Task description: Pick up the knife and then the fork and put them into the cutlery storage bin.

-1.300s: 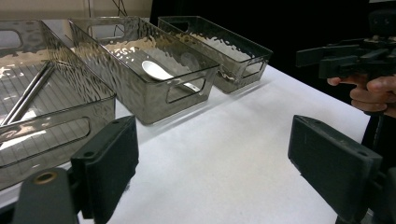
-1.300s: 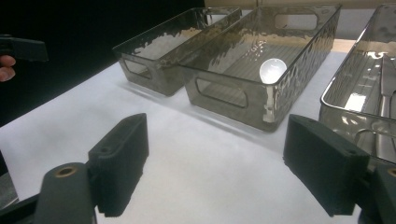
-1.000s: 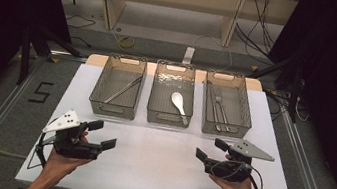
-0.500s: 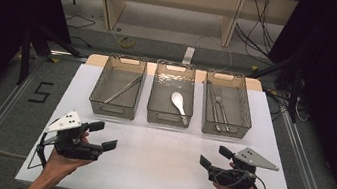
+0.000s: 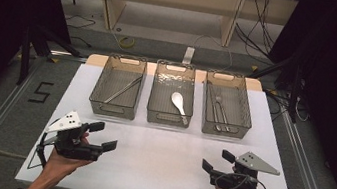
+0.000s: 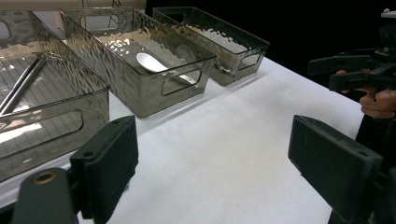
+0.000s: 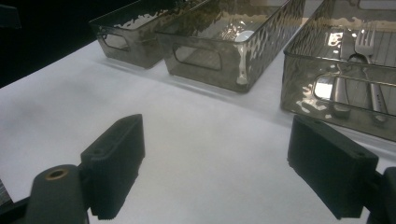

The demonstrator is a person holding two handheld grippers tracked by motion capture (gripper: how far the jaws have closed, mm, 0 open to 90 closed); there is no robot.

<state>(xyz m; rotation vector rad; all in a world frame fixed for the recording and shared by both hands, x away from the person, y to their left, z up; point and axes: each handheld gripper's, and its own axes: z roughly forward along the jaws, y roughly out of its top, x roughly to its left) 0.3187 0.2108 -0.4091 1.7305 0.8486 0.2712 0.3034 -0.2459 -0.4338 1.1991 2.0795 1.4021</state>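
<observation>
Along the far edge of the white desk (image 5: pixel 156 163) stand three clear bins side by side, each sorting one kind of cutlery; the left bin (image 5: pixel 118 86) holds what look like metal chopsticks (image 5: pixel 123 89) laid on a slant, though the wavy plastic blurs them; the middle bin (image 5: pixel 172 94) holds a white spoon (image 5: pixel 178 104); the right bin (image 5: pixel 227 103) holds a fork (image 7: pixel 370 70) and other steel pieces lying lengthwise. Both grippers hover low at the near edge, well apart from the bins and from each other; the left gripper (image 5: pixel 105 136) has its fingers released and spread wide, grasping nothing, angled toward the middle; the right gripper (image 5: pixel 216 161) is likewise released and empty, facing the left one, probably a rest pose between picks.
</observation>
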